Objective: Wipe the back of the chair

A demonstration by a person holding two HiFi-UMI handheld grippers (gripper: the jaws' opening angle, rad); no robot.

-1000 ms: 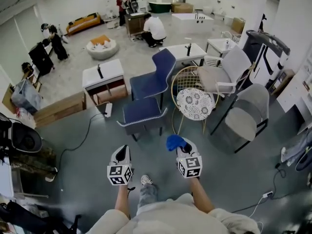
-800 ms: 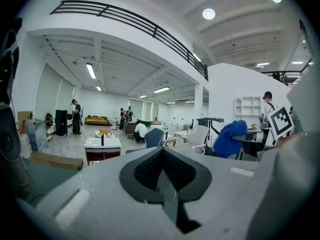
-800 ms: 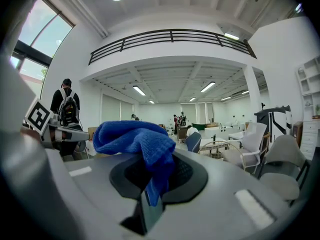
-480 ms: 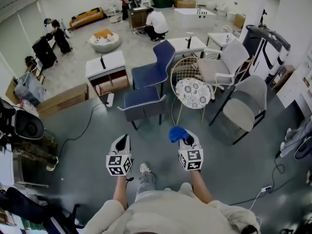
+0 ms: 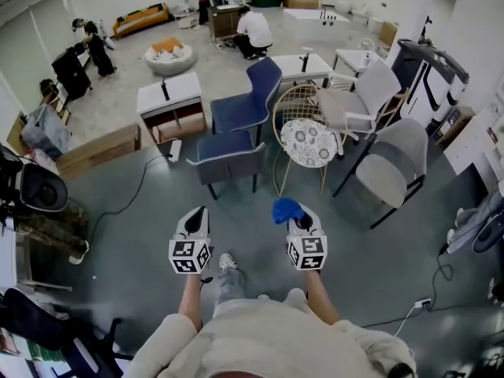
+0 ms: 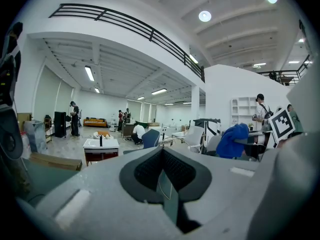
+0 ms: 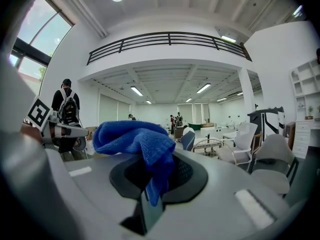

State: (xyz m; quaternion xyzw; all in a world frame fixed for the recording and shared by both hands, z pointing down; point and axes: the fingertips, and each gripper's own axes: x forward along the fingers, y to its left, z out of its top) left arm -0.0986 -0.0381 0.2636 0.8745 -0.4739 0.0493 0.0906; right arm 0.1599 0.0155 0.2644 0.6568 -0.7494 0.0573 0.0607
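Jaws of right gripper (image 5: 301, 220) tight on blue cloth (image 5: 285, 209), wire chair (image 5: 309, 142) well apart

A white cabinet (image 5: 165, 98) stands beside a cardboard box (image 5: 96, 151), and a person (image 5: 253, 31) crouches beyond.

No word, number or brand is coming through clearly enough to read anywhere in this hall. The left gripper (image 5: 197, 213) and the right gripper (image 5: 302, 217) are each carrying a cube of black-and-white square markers, and these are showing block patterns only, not letters or digits. Any print on the distant boxes and furniture is staying too small and blurred to make out.
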